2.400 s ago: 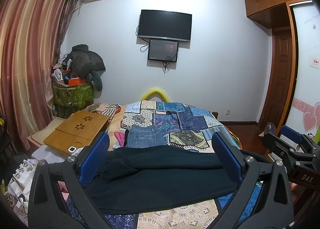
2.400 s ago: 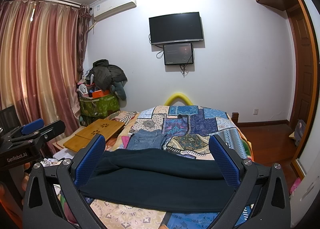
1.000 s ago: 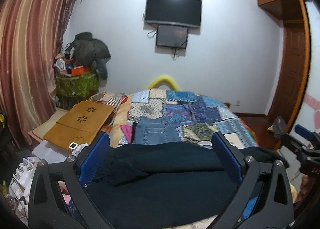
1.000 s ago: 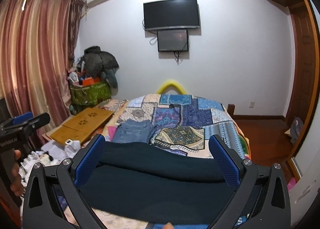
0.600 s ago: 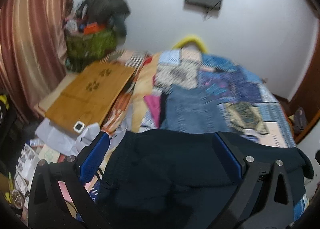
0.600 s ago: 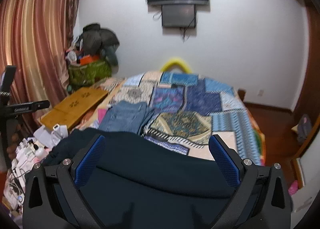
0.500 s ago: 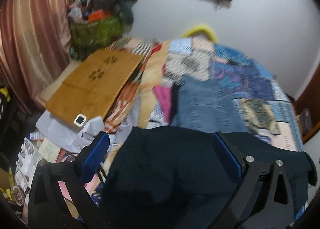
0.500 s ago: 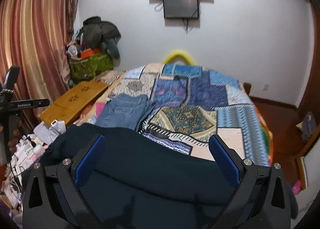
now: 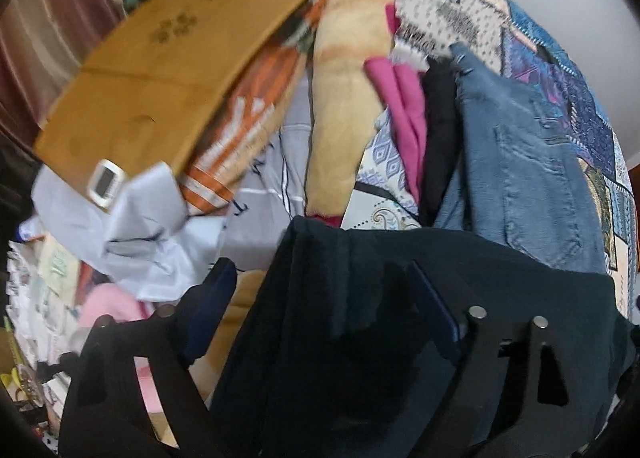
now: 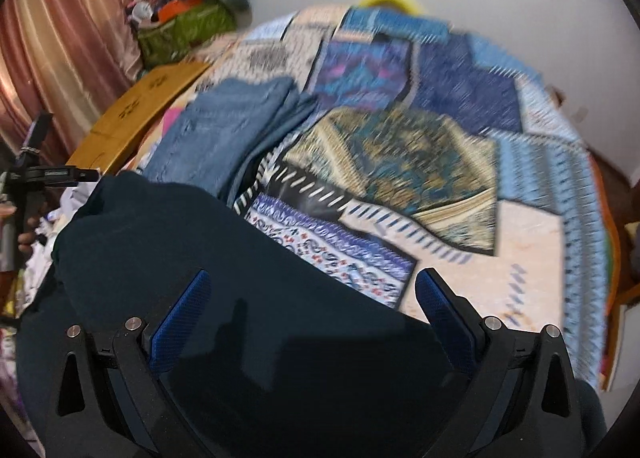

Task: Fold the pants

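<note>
One pair of dark pants [image 10: 208, 258] lies spread on the near end of the bed [image 10: 528, 242]. Two hand-held grippers tilt down over it: the left hand-held gripper [image 9: 320, 298] and the right hand-held gripper [image 10: 310, 298], both released with jaws wide apart. Beyond the pants lies one folded pair of jeans [image 9: 520, 162], and further left one wooden board [image 9: 160, 70].

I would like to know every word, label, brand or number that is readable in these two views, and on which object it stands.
None can be read.
Orange package under the wooden board: large white letters, too blurred.
Left gripper, seen from the right wrist: a pale label, too small and blurred.
</note>
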Tool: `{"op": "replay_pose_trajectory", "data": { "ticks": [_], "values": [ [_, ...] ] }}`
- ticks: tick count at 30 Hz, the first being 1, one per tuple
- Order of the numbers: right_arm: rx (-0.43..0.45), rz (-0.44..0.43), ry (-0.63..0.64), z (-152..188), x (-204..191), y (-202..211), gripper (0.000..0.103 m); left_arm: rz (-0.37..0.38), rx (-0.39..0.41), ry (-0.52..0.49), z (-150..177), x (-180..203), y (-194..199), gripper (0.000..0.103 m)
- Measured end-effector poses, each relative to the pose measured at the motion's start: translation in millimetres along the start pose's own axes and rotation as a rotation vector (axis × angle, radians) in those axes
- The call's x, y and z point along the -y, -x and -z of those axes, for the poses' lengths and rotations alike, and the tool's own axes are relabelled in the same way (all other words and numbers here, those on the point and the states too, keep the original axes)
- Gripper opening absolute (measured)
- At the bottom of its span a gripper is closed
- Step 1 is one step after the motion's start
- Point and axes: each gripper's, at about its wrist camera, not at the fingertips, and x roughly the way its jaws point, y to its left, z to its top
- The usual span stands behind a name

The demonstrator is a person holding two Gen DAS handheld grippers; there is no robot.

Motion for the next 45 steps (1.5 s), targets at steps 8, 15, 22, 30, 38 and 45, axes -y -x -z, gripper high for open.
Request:
{"op": "replay_pose_trajectory", "data": {
  "ticks": [8,15,22,30,38,45],
  "values": [
    [-0.126,-0.123,0.072,-14.0,-9.3,-44.5,0.083,0.113,-0.098,0.05,-13.1,-7.0,-37.3,0.041],
    [-0.17,-0.22,0.107,-16.0,-23.6,-61.4,0.04,0.075,-0.059,-0.001,-11.5,-0.2,-23.7,0.017],
    [-0.115,-0.153,0.162,-12.7,-38.4,-45.4,0.008,0.028,0.04,-0.049,-16.9,6.7,14.0,0.011],
    [0.089,-0.024,0.152,-47.1,-43.2,9.6,0.006,0.048,0.246,-0.071,-41.9,13.4,97.3,0.011],
    [0.129,-0.021,0.189,-25.0,-62.6,47.9,0.006,0.071,0.292,-0.122,-1.7,7.7,138.5,0.011],
    [0.139,-0.048,0.216,19.8,-92.7,75.5,0.006,0.06,0.32,-0.133,59.2,-10.2,163.6,0.01]
  ]
}}
